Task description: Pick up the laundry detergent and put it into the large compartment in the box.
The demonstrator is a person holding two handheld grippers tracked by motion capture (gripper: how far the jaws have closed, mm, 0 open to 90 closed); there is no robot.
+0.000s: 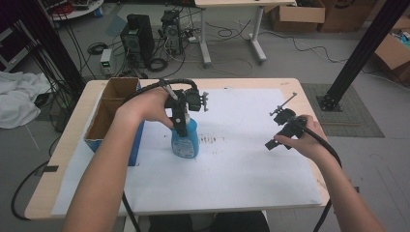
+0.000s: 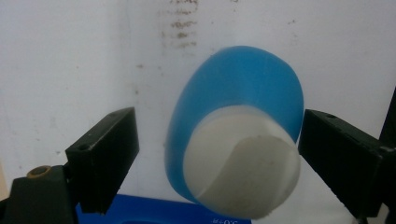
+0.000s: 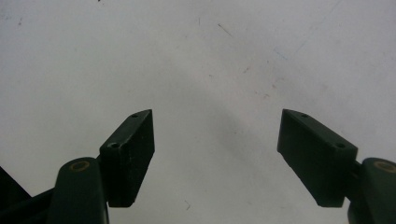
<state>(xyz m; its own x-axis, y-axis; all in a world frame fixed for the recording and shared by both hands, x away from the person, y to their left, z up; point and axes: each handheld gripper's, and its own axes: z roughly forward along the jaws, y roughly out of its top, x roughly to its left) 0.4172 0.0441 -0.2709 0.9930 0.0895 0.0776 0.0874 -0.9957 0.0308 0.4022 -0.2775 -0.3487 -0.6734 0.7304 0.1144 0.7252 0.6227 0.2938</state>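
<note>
A blue bottle point(image 1: 186, 143) with a white cap point(image 2: 243, 158) stands upright on the white sheet point(image 1: 241, 169), left of the table's middle. My left gripper point(image 1: 181, 121) hangs straight above it, pointing down. In the left gripper view its fingers point(image 2: 105, 158) stand open on either side of the cap, with a clear gap on the left and a narrow one on the right. My right gripper point(image 1: 276, 131) is held over the sheet at the right, well away from the bottle. It is open, and its fingers point(image 3: 130, 154) have only bare sheet point(image 3: 210, 70) between them.
An open cardboard box with blue sides point(image 1: 113, 113) stands just left of the bottle, near the table's left edge. Faint brown smudges point(image 1: 209, 139) mark the sheet right of the bottle. Desks, cables and boxes stand on the floor beyond the table.
</note>
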